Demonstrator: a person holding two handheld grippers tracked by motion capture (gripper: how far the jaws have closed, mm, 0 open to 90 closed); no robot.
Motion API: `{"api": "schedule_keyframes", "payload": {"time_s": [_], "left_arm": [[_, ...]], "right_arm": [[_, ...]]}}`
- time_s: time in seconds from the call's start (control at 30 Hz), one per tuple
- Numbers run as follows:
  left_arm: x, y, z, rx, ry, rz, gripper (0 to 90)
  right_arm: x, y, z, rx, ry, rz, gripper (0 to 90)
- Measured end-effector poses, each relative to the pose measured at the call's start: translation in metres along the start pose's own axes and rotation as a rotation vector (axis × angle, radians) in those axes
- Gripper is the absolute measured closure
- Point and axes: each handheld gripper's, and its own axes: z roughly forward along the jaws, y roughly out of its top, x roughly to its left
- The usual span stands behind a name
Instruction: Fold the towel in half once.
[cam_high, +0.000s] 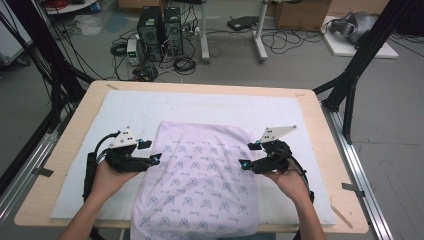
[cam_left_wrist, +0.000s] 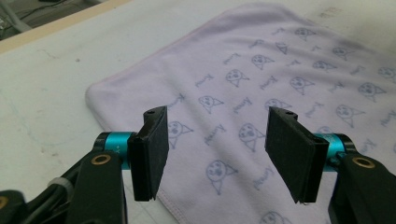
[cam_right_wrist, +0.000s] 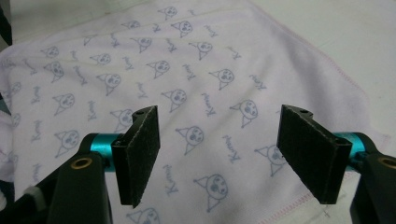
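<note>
A pale pink towel (cam_high: 197, 180) printed with small blue figures lies flat on the white mat, its near end hanging over the table's front edge. My left gripper (cam_high: 154, 161) hovers at the towel's left edge, jaws open with nothing between them. In the left gripper view the towel (cam_left_wrist: 261, 88) spreads under the left gripper (cam_left_wrist: 219, 154), and its rounded far corner shows. My right gripper (cam_high: 246, 163) hovers at the towel's right edge, also open and empty. The right gripper view looks down on the towel (cam_right_wrist: 187, 93) and its hemmed edge, beneath the right gripper (cam_right_wrist: 219, 156).
A white mat (cam_high: 125, 107) covers most of the wooden table (cam_high: 85, 97). Black frame posts stand at both sides. On the floor beyond the table are computer towers (cam_high: 160, 32), cables and a cardboard box (cam_high: 300, 15).
</note>
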Motion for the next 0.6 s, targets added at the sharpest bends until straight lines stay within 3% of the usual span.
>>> {"api": "schedule_keyframes", "payload": {"time_s": [0.17,0.27,0.43,0.6], "left_arm": [[0.008,0.024,0.003,0.003,0.025,0.034,39.9],[0.015,0.038,0.006,-0.003,0.017,0.038,40.3],[0.039,0.055,0.021,0.0,0.023,-0.025,41.2],[0.064,0.06,0.044,0.037,0.066,-0.051,42.5]], "right_arm": [[-0.005,0.01,-0.005,-0.004,-0.011,-0.013,29.4],[-0.015,0.022,-0.009,-0.007,-0.03,-0.014,29.7],[-0.039,0.033,-0.008,0.002,-0.065,0.02,33.8],[-0.06,0.034,0.003,0.013,-0.111,0.038,43.4]]}}
